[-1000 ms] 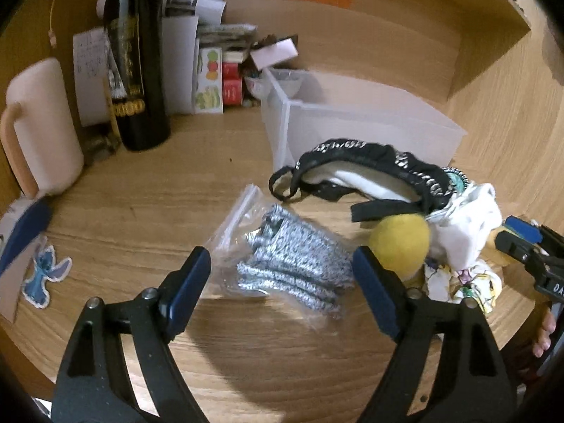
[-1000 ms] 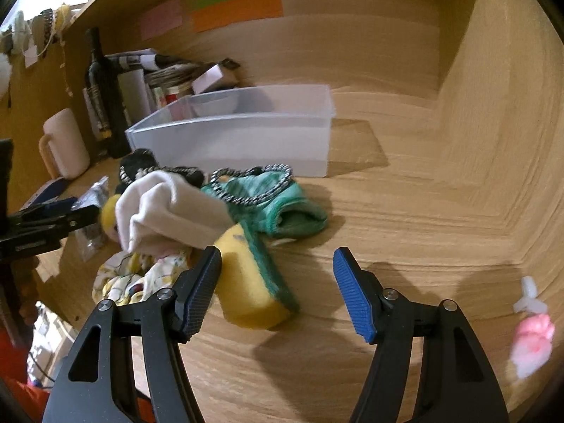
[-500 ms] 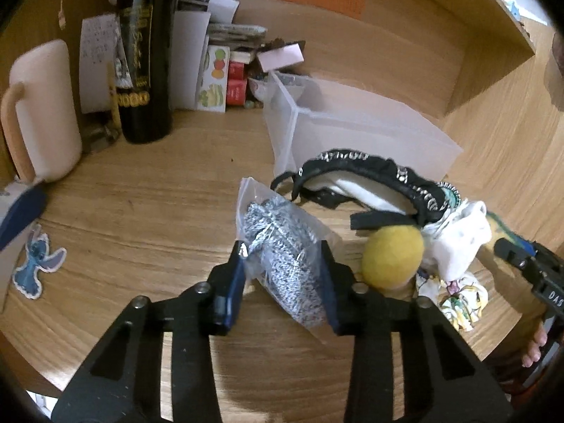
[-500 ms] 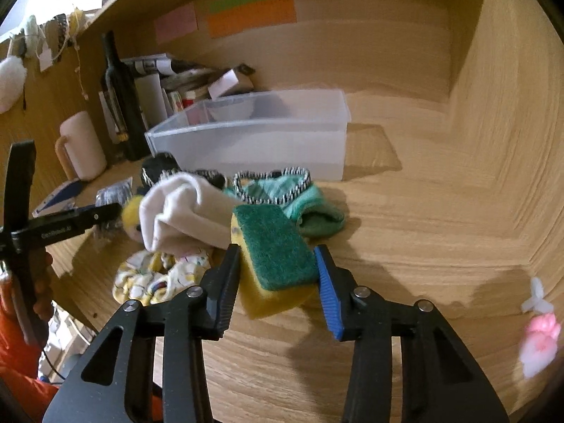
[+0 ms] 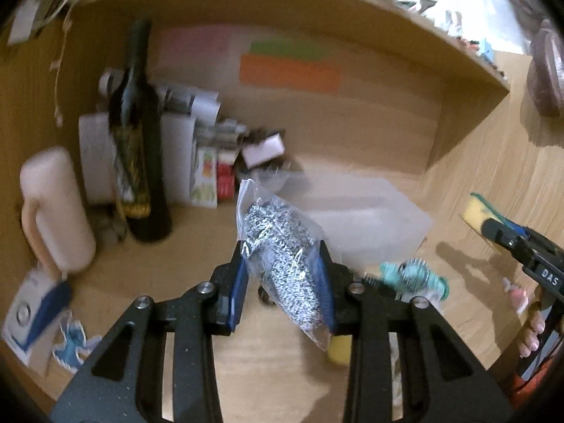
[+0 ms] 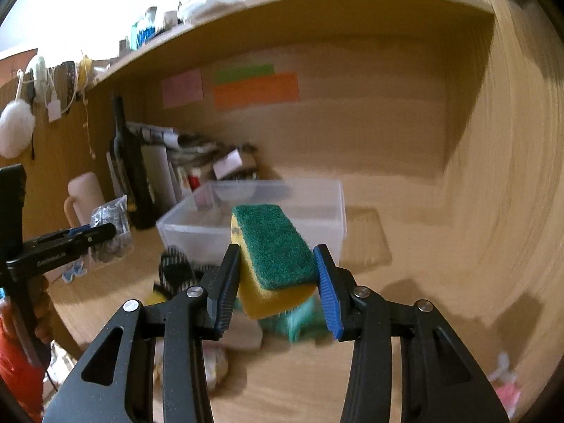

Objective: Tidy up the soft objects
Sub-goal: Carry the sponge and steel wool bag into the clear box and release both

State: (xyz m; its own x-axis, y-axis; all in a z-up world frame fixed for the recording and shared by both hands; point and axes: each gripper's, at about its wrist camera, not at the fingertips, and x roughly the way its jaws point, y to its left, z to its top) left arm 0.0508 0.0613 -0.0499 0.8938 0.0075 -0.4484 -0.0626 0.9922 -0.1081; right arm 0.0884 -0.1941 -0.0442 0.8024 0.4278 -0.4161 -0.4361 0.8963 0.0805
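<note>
My left gripper point(image 5: 282, 282) is shut on a clear bag of grey knit cloth point(image 5: 282, 253) and holds it above the desk. My right gripper point(image 6: 276, 278) is shut on a yellow sponge with a green pad point(image 6: 273, 257), also lifted; the sponge shows at the right in the left wrist view point(image 5: 481, 211). A clear plastic bin point(image 6: 317, 211) stands behind both, also in the left wrist view point(image 5: 380, 218). A teal sock point(image 5: 412, 276), a yellow ball point(image 5: 338, 350) and other soft items lie on the desk below.
A dark wine bottle point(image 5: 139, 162), a cream mug point(image 5: 53, 211) and stacked papers and small boxes point(image 5: 208, 176) stand at the back left. A pink toy point(image 6: 507, 391) lies at the right. A shelf board point(image 6: 282, 10) runs overhead.
Both grippers closed on their items and lifted them: the left raised the bagged cloth, the right raised the sponge off the desk toward the bin.
</note>
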